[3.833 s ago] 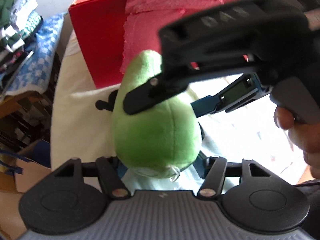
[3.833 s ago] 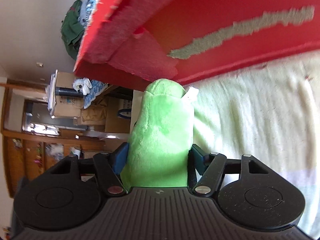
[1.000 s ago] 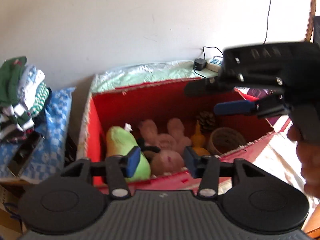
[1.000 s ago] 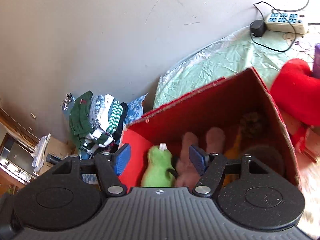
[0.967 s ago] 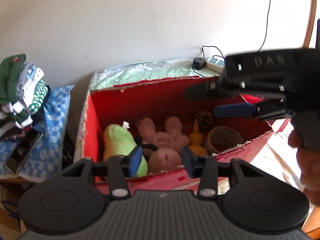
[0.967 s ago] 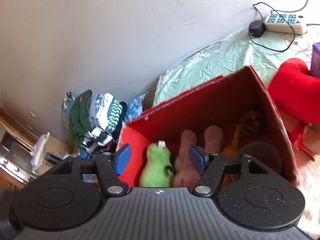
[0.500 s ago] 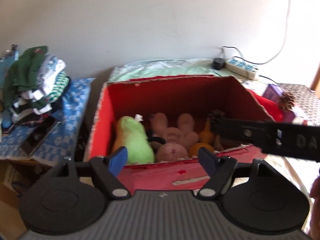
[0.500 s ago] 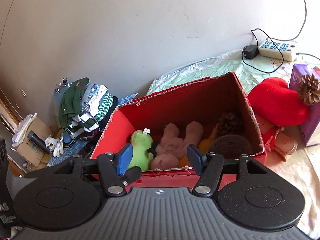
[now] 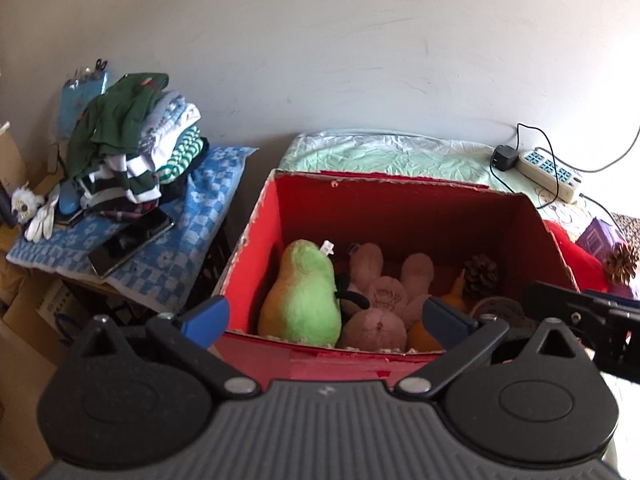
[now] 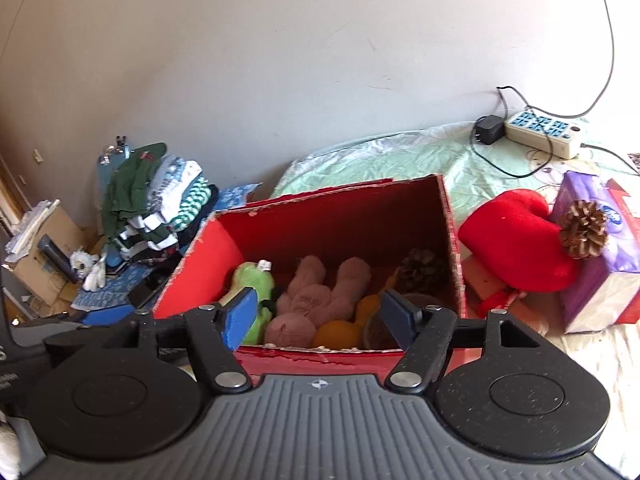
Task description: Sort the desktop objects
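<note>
An open red box [image 9: 256,248] [image 10: 192,264] holds a green plush pear [image 9: 304,292] [image 10: 252,280] at its left, a brown plush toy [image 9: 380,296] [image 10: 316,292], orange pieces [image 10: 340,332], a pine cone [image 9: 480,276] [image 10: 420,264] and a round woven basket [image 9: 500,312]. My left gripper [image 9: 324,318] is open and empty, held in front of the box. My right gripper [image 10: 318,316] is open and empty, also in front of the box. The right gripper's body shows at the right edge of the left wrist view [image 9: 588,320].
A red heart cushion [image 10: 516,240], a second pine cone [image 10: 582,228] and a purple tissue pack [image 10: 600,256] lie right of the box. A power strip [image 10: 540,128] lies on the green cloth [image 9: 384,156] behind. Folded clothes [image 9: 132,148] and a phone [image 9: 132,240] lie to the left.
Both grippers let go of the green pear, which now lies in the box. Both have pulled back from the box and opened wider; the right gripper has dropped out of the left view's middle.
</note>
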### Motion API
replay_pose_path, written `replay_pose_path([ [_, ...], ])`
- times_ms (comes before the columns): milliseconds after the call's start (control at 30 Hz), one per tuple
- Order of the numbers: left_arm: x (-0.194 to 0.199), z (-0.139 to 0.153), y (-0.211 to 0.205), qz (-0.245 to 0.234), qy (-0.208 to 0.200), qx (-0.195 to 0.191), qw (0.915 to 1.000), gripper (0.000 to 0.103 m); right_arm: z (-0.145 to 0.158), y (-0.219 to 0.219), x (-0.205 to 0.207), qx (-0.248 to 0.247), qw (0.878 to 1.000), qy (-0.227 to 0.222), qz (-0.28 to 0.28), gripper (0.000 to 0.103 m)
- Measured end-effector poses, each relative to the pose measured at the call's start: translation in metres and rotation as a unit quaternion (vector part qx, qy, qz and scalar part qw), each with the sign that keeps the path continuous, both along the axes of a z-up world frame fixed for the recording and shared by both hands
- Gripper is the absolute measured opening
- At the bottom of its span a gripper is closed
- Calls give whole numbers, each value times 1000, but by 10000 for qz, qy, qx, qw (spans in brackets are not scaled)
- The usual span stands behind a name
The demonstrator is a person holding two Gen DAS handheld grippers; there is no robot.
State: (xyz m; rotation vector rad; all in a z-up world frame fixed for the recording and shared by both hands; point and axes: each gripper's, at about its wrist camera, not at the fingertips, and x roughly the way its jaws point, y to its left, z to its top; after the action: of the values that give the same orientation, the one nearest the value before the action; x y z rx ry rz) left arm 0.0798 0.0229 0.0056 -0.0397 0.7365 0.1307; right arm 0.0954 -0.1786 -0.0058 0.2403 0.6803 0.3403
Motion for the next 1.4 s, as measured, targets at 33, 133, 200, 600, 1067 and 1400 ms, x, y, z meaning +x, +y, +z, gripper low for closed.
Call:
replay_pose_path([
  [33, 1, 1, 1, 64, -6, 19, 10000, 102, 0, 0, 0, -37, 10000, -3, -16, 72],
  [133, 7, 5, 4, 173, 41, 26, 9998, 102, 0, 1, -1, -147, 9999, -21, -89, 77],
  [200, 11, 7, 7, 175, 76, -68, 9998, 102, 0, 2, -1, -159, 9998, -40, -137, 83],
  [600, 29, 4, 16, -61, 346, -57, 9994, 102, -8, 19, 5, -537, 9950, 392, -752, 93],
  [1067, 33, -22, 28, -75, 758, 154, 9970, 102, -19, 32, 13, -821, 9879, 503, -1215, 93],
  [1400, 33, -30, 27, -248, 770, 245, 9964, 102, -29, 47, 19, -1298, 9851, 432, -1038, 94],
])
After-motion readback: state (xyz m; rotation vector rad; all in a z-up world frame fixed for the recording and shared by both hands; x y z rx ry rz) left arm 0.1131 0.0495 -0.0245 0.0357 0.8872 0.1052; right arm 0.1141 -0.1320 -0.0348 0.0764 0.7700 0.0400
